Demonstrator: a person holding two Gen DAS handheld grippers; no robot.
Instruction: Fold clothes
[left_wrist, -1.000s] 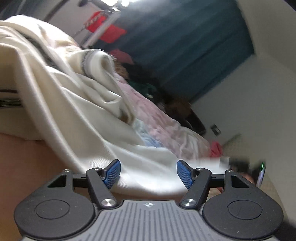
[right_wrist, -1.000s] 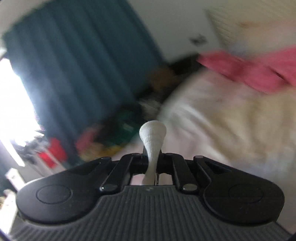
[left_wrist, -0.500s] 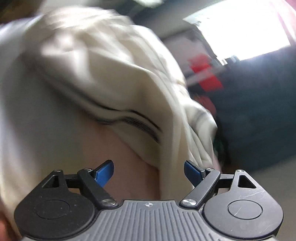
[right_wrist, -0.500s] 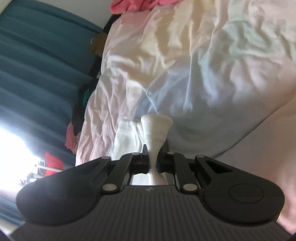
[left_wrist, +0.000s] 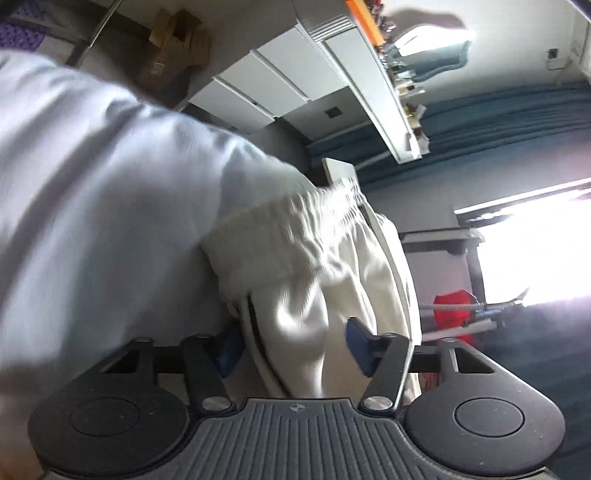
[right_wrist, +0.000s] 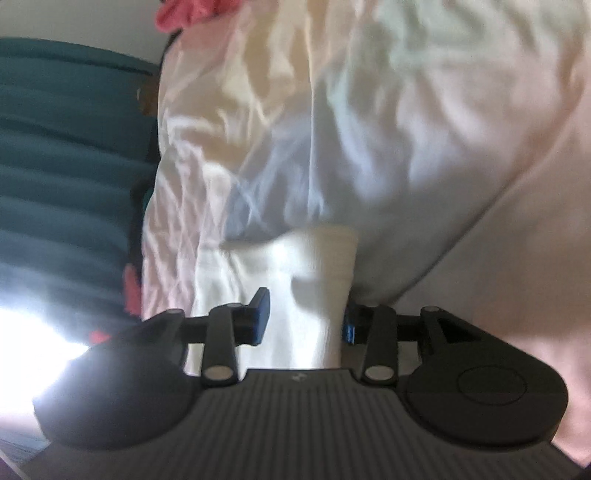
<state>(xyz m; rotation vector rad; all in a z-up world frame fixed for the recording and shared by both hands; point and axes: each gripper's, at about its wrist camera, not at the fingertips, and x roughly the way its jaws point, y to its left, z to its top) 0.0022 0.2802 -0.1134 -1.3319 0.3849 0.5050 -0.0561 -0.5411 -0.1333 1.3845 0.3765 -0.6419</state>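
Nearest the right-hand camera, the right gripper (right_wrist: 304, 317) has let go: half a second ago its jaws were pinched tight on a ribbed white cuff, and now they stand apart, with that cuff (right_wrist: 325, 266) sitting loose between them, brushing the right-hand pad. Beyond the cuff, the rest of the cream garment (right_wrist: 229, 295) lies on the pale rumpled bedsheet (right_wrist: 369, 110), and past the sheet, at its far edge, sits a pink cloth (right_wrist: 181, 14); the teal curtain (right_wrist: 66, 147) lies off to the sheet's left.

The left gripper (left_wrist: 291, 347) is spread wide as it was before, but the view has swung: a second ago it looked across the bed, now it looks up into the room. A fold of the same cream garment (left_wrist: 303, 295) hangs between its open pads without being clamped, its ribbed band (left_wrist: 280, 240) just above. A blurred white mass (left_wrist: 92, 221) fills the view left of the garment; what it is I cannot tell. Farther off are white cupboards (left_wrist: 280, 81) and a bright window (left_wrist: 535, 258).

Neither tool grips the garment, so it looks to have been set down on the sheet. Whether this ends a fold or precedes a fresh grasp, the pictures leave open.
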